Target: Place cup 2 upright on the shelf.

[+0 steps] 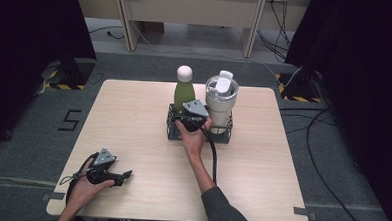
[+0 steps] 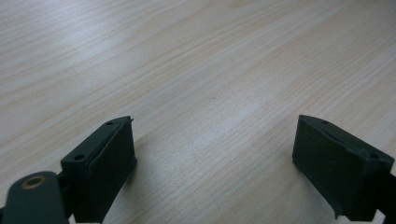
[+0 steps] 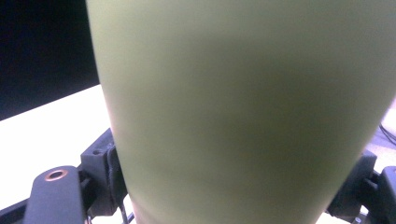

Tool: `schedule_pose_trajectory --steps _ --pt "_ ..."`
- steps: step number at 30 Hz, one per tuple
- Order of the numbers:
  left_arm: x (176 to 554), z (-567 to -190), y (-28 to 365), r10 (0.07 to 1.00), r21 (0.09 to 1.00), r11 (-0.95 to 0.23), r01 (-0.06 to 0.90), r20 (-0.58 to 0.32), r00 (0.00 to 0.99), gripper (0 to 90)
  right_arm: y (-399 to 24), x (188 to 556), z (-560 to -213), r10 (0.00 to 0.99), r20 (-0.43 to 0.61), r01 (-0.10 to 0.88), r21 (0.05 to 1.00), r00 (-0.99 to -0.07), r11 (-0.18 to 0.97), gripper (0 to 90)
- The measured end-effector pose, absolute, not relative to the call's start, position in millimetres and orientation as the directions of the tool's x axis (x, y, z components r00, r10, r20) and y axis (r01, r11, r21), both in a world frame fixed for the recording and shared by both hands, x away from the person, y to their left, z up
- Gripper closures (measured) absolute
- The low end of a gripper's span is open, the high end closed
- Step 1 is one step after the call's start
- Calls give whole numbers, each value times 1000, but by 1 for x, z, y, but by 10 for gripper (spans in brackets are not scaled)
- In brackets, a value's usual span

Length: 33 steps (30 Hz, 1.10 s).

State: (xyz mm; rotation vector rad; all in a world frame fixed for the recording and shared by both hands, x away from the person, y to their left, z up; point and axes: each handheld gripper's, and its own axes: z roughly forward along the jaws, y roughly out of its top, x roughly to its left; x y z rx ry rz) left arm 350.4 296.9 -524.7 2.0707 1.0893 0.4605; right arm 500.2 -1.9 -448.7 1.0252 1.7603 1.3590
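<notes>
- Bottle (image 1: 184, 92): matte green body, white rounded cap; stands in black wire rack (image 1: 172, 131) at bench (image 1: 133, 118) centre-back.
- Count: 1 bottle, 1 lidded steel tumbler (image 1: 220, 104) beside it, 1 rack, 2 grippers.
- Bottle upright, long axis vertical, cap up.
- Right gripper (image 1: 189, 121): fingers (image 3: 100, 158) closed around bottle's sides.
- Left gripper (image 1: 126, 175): fingers wide apart, holding nothing, low over bench near front-left.

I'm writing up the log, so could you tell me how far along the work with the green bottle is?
Done: the green bottle and the tumbler both stand in the black rack. In hand: the right gripper is at the bottle, its jaws either side of the body in the right gripper view; a firm grip can't be confirmed. Left: lifting or releasing it. The left gripper rests open over the table.
</notes>
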Motion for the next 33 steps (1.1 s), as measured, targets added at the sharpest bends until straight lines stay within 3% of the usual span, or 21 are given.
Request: schedule_pose_trajectory --steps 33 --pt "350 -525 297 818 749 -366 553 -24 575 122 -6 477 -441 911 -118 159 968 -395 194 156"
